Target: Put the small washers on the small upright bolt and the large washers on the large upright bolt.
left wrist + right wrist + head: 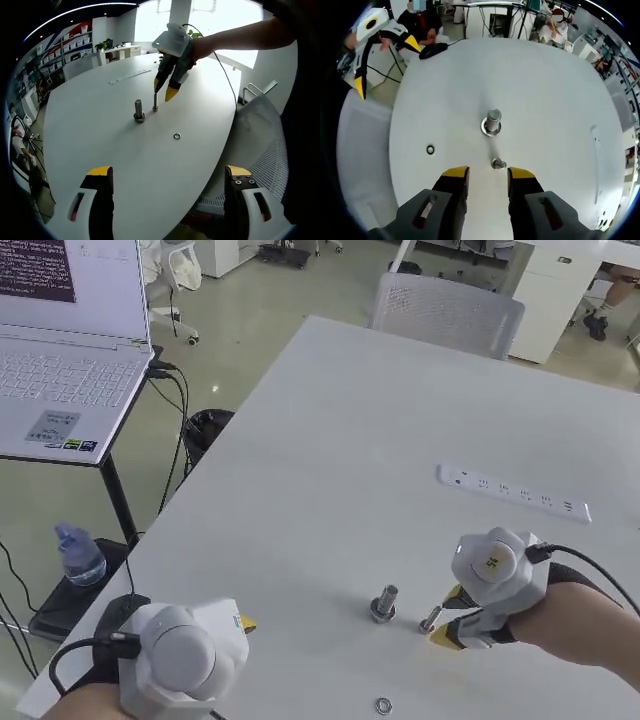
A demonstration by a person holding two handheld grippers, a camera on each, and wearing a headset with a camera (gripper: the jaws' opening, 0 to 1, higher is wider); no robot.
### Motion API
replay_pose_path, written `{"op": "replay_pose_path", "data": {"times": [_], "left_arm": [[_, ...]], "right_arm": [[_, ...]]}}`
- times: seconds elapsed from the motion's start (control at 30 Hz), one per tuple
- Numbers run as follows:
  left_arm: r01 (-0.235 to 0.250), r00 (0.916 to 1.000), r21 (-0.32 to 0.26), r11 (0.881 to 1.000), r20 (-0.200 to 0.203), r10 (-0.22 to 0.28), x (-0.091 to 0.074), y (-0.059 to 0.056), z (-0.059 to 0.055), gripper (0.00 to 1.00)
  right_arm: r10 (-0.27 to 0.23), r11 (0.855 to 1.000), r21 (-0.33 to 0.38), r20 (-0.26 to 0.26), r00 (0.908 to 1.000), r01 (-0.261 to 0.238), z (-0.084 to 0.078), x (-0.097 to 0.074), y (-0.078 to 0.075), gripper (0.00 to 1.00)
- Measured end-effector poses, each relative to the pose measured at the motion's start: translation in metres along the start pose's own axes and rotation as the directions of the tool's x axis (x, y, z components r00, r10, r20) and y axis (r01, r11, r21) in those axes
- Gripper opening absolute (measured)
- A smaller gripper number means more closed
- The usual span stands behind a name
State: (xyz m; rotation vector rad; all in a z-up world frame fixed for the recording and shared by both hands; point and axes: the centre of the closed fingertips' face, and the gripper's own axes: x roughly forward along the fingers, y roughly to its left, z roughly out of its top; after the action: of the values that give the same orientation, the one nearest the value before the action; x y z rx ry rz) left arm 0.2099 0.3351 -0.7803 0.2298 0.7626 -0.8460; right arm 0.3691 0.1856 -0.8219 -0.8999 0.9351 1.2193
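The large upright bolt stands on the white table with a wider ring at its base. Just right of it is the small upright bolt. One small washer lies flat near the table's front edge. My right gripper is open, its yellow tips just short of the small bolt, nothing between them. The large bolt is behind it and the washer off to the left. My left gripper hangs wide open and empty, well back from the bolts.
A white power strip lies on the table at the right. A laptop sits on a stand to the left, with a water bottle below it. A grey chair stands at the table's far end.
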Motion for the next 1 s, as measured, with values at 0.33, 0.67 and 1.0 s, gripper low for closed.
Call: {"op": "replay_pose_path", "data": {"times": [0.33, 0.67, 1.0], "left_arm": [[-0.001, 1.0000, 0.000, 1.000, 0.005, 0.001, 0.003, 0.000, 0.004, 0.91], [-0.011, 0.9999, 0.007, 1.000, 0.008, 0.011, 0.001, 0.004, 0.002, 0.90], [-0.016, 0.9999, 0.000, 1.000, -0.002, 0.016, 0.000, 0.005, -0.003, 0.88]], "right_arm": [[0.019, 1.000, -0.017, 0.007, 0.9998, -0.019, 0.003, -0.013, 0.020, 0.32], [0.038, 0.999, -0.018, 0.040, 0.9985, -0.037, 0.014, -0.018, 0.045, 0.33], [0.059, 0.998, -0.032, 0.052, 0.9969, -0.057, 0.022, -0.013, 0.075, 0.36]]}}
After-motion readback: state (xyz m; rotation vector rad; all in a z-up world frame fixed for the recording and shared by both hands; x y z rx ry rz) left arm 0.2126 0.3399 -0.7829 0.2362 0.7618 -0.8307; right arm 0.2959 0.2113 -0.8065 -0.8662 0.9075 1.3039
